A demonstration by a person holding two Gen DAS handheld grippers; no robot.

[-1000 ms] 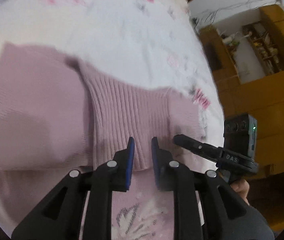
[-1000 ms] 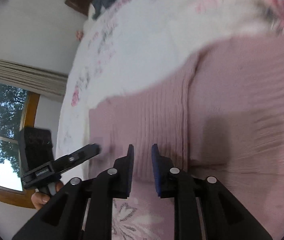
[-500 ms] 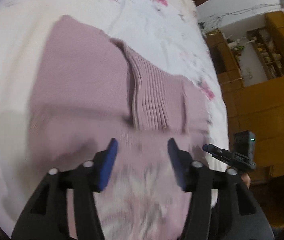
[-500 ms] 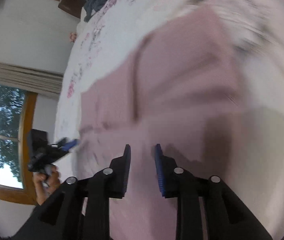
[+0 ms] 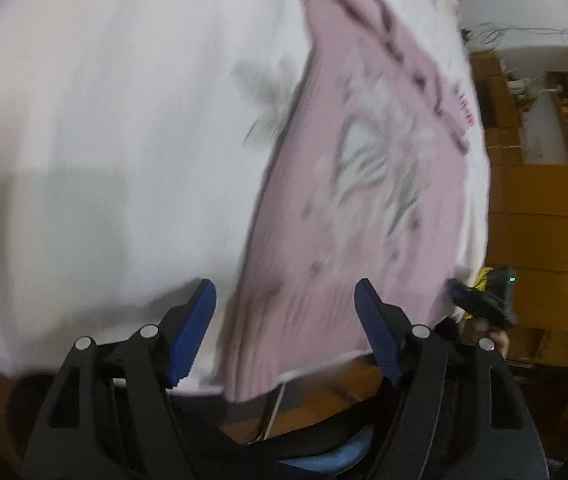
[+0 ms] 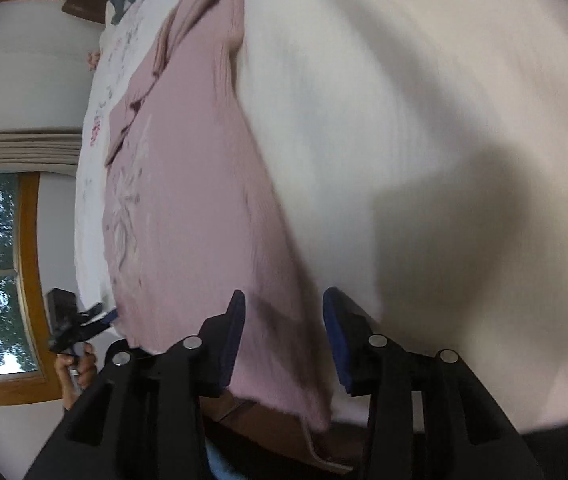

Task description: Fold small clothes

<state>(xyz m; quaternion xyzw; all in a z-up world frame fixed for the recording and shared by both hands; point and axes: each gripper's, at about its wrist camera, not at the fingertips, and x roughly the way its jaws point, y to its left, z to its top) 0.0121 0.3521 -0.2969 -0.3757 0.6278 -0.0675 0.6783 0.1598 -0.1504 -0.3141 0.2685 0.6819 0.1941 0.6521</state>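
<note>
The pink knitted sweater with a pale floral print [image 5: 367,184] lies flat on the white floral bedsheet [image 5: 104,140], its near hem at the bed's front edge. The left gripper [image 5: 284,308] is spread wide and empty over the hem's corner at 6 o'clock. The right gripper [image 6: 282,320] is partly spread, also empty, straddling the opposite hem corner. Judged step: regrasping for another fold. Next: close both grippers on the hem corners and carry the hem toward 12 o'clock.
</note>
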